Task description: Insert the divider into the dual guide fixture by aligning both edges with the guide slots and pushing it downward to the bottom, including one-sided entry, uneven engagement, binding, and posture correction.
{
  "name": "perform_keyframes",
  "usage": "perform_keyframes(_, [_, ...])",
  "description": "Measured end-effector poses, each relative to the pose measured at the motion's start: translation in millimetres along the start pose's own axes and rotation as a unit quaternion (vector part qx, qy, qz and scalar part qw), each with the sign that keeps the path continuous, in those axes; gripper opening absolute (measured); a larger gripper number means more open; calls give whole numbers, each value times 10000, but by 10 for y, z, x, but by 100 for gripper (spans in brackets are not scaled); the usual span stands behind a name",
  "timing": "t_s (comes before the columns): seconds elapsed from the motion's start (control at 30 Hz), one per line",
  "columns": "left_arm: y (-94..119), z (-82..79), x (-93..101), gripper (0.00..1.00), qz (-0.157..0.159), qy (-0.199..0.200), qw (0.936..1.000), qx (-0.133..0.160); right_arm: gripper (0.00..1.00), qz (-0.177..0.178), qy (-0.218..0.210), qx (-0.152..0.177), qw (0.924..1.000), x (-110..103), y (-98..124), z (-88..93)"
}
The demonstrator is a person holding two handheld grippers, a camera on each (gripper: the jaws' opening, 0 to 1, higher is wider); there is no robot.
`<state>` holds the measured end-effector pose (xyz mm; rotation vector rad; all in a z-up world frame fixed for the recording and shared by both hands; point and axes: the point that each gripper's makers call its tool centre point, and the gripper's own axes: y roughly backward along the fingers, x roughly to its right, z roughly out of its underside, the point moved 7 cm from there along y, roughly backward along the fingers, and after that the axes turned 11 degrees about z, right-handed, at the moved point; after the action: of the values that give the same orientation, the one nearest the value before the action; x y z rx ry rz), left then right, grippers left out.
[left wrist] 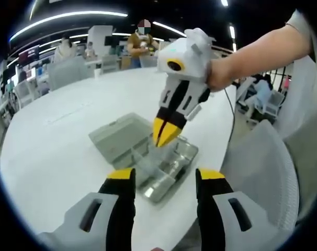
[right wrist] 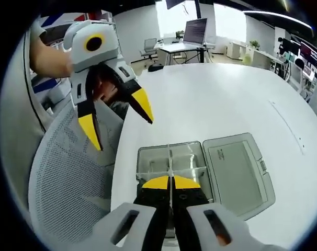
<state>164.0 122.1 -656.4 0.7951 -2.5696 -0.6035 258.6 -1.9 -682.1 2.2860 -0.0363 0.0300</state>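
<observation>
Right gripper view, nearest: right hand-held gripper [right wrist: 170, 183], yellow-tipped black jaws pressed together on the thin clear plastic divider [right wrist: 169, 163], which stands upright on edge in the clear rectangular plastic box [right wrist: 171, 166]. The divider is transparent, so its lower edge and how deep it sits in the guide slots are hard to make out. A cross partition runs across the box; the near part of the box is hidden by the jaws. The grey hinged lid [right wrist: 237, 170] lies open flat beside the box, on the round white bench [right wrist: 226, 99].

Left gripper view: left hand-held gripper [left wrist: 163, 180] jaws wide apart, holding nothing, hovering short of the box [left wrist: 166, 164]. The right hand-held gripper [left wrist: 166, 133] comes down from above with tips closed at the box, held by a bare hand [left wrist: 221, 76]; the divider is barely visible there.

In the right gripper view the left hand-held gripper [right wrist: 122, 123] shows at upper left, jaws spread, over a grey mesh chair back [right wrist: 69, 178]. Farther off: desks, monitors and people, all blurred.
</observation>
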Motion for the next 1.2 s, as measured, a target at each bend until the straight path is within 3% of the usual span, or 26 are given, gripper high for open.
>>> perform_keyframes(0.23, [21,8,-13,44,-22,-11,10000,-3,0,-19,-194,55,9998,13,-10,23])
perform_keyframes(0.43, [30,10,-3,44,-30,-17,10000,-15,0,-17,54,52,10000,-6,-24,19])
perform_keyframes(1.2, [39,24,-12,44,-36,2,10000,-57,0,-66,194,-85,9998,-27,-173,153])
